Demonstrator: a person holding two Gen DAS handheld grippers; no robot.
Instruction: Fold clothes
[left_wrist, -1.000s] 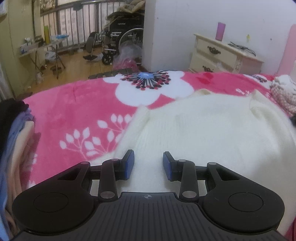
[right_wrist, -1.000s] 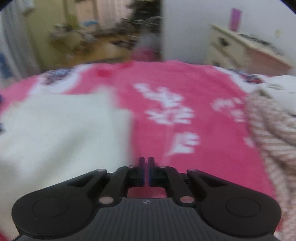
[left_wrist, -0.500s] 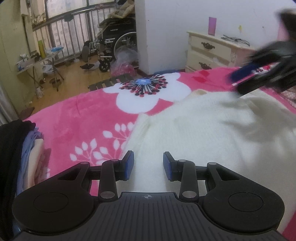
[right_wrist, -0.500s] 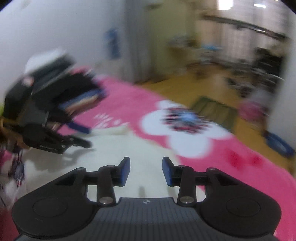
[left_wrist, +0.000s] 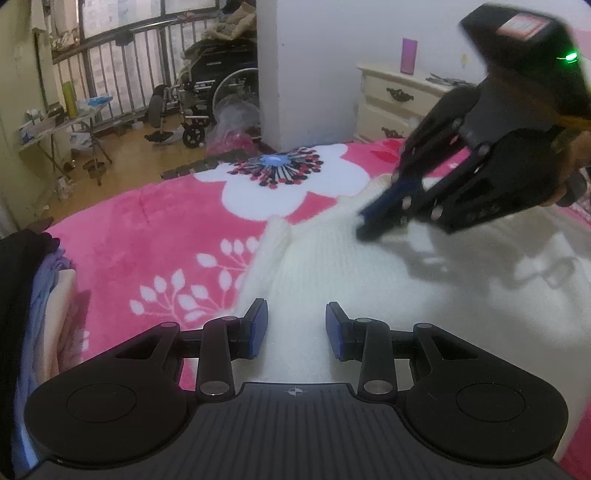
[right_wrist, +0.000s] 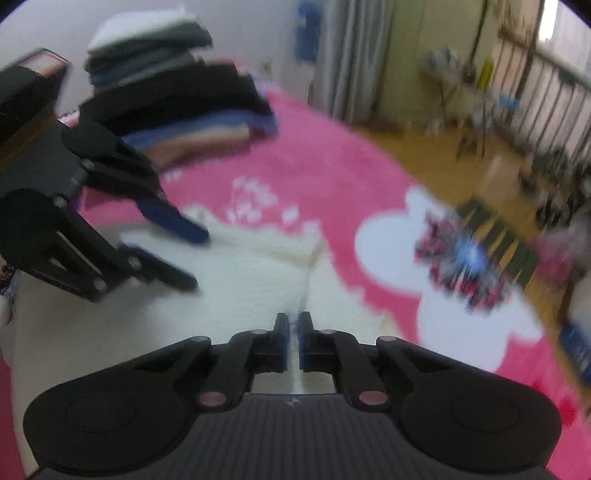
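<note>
A cream knitted sweater (left_wrist: 424, 295) lies spread on a pink flowered blanket (left_wrist: 155, 236); it also shows in the right wrist view (right_wrist: 240, 280). My left gripper (left_wrist: 296, 330) is open and empty, low over the sweater's near edge; it also shows in the right wrist view (right_wrist: 192, 254). My right gripper (right_wrist: 291, 334) has its jaws nearly closed, pinching a fold of the sweater's fabric. In the left wrist view the right gripper (left_wrist: 369, 225) comes down from the upper right with its tips on the sweater.
A stack of folded clothes (right_wrist: 177, 107) sits on the bed behind the left gripper, its edge showing in the left wrist view (left_wrist: 33, 295). A cream nightstand (left_wrist: 399, 99) stands past the bed. A wheelchair (left_wrist: 210, 96) and a small table (left_wrist: 62, 125) stand on the wooden floor.
My right gripper swung over the sweater, came down closer to the left gripper and closed its jaws from open. My left gripper stayed open and nearly still.
</note>
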